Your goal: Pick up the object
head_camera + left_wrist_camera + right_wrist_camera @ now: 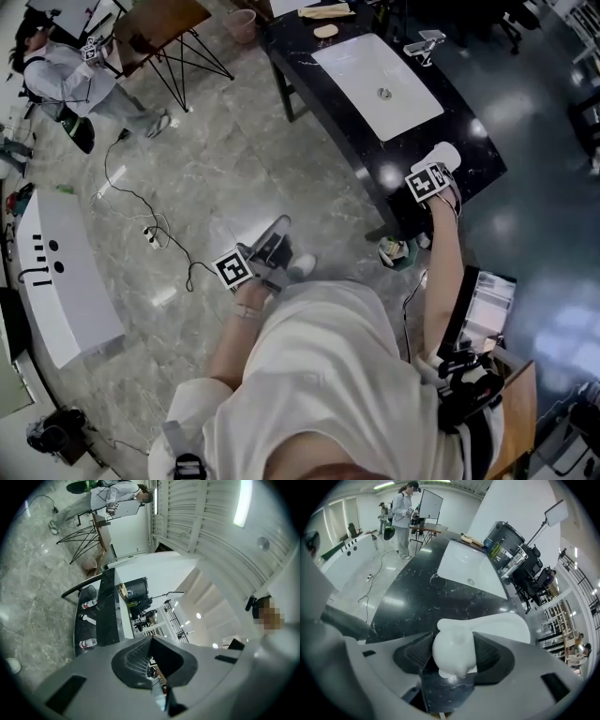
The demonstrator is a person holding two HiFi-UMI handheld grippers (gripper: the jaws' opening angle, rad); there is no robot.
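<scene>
A glossy white object (452, 656) with a rounded knob and a broad flat part (501, 626) rests on the black marble counter (422, 602). My right gripper (451, 657) is shut on the knob, with a dark pad pressed against each side. In the head view the white object (449, 153) lies at the near corner of the counter (469, 141), just beyond the right gripper (441, 172). The left gripper (275, 240) hangs low over the floor beside my body. Its jaws (152, 667) meet with nothing between them.
A white sink (380, 84) with a faucet (424, 44) is set into the counter, and wooden items (326, 11) lie at its far end. Another person (66, 80) stands at the far left. A cable (141, 202) crosses the floor beside a white console (56, 272). Bottles (88, 643) stand under the counter.
</scene>
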